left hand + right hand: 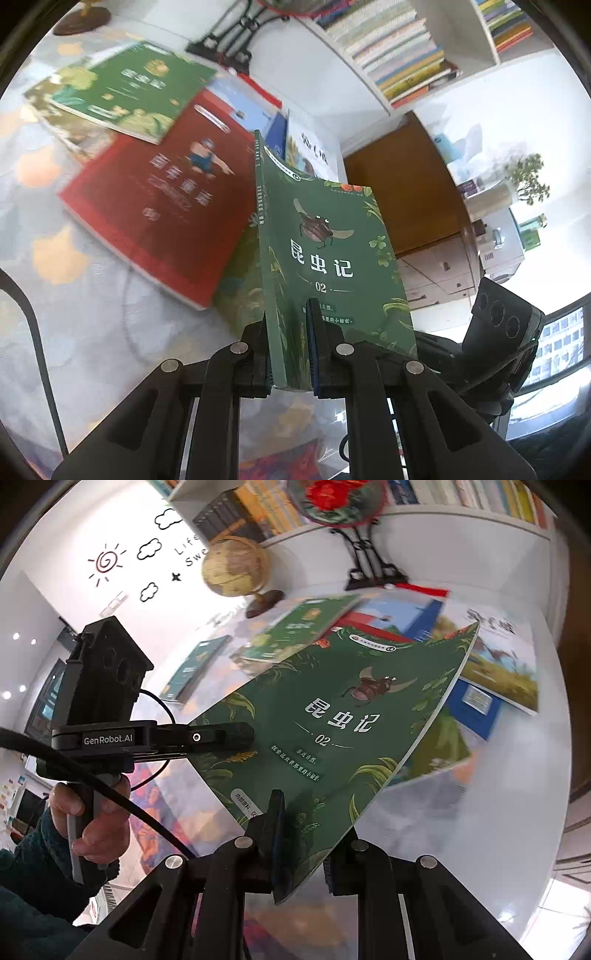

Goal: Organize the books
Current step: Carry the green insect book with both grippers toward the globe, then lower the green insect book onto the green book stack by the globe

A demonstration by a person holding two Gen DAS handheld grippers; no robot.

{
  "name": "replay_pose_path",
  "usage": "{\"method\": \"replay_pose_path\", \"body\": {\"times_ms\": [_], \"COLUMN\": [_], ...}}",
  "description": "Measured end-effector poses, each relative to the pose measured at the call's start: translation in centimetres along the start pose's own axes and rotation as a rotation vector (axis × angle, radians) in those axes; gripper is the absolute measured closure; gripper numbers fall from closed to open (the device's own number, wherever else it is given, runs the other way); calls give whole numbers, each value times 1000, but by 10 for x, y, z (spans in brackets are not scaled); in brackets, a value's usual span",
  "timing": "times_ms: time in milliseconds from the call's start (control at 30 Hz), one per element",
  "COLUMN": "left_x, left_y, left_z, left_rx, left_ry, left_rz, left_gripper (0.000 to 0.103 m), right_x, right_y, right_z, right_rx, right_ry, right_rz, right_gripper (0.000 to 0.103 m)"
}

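1. Here, a green insect book (325, 258) marked "02" is seen clamped between the pads of the left gripper (291, 347), its lower edge pinched and its cover raised above the table (92, 332).
2. In the right wrist view, the same green insect book (332, 716) is held at a second edge by the right gripper (301, 849), whose jaws are closed on the cover's near edge.
3. The left gripper (225, 738) is shown from the side in that view, shut on the book's left edge, with a hand (92, 823) in a dark sleeve wrapped around its handle.
4. The book is thus carried between both tools, tilted and clear of the tabletop.
5. Beneath it, a red book (162, 206) and another green book (129, 88) are left lying flat and overlapping on the patterned table.
6. A globe (236, 566) is seen standing beyond the scattered books, and filled shelves (399, 51) are visible behind.
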State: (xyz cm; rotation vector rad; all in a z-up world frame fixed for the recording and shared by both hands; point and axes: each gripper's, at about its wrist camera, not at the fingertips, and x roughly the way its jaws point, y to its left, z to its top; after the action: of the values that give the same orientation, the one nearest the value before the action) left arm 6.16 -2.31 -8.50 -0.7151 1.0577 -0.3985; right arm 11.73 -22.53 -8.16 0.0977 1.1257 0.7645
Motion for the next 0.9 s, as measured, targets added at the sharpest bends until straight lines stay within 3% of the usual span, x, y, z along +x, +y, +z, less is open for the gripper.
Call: {"method": "replay_pose_path", "body": {"times_ms": [300,667,900], "left_x": [-112,-268,-304], "left_y": [76,209,272], "left_z": [20,62,97], "left_rx": [-20,-29,-85], "left_ry": [-111,-219,-267], "left_rz": [-11,97,98], "left_gripper": [94,94,94], "right_x": [46,182,244], "right_y": [110,275,324], "right_z": [28,85,131], "right_rx": [-73,-112,-131], "right_ry": [-14,-13,14], "right_rz": [26,112,152], "right_gripper": [87,83,83]}}
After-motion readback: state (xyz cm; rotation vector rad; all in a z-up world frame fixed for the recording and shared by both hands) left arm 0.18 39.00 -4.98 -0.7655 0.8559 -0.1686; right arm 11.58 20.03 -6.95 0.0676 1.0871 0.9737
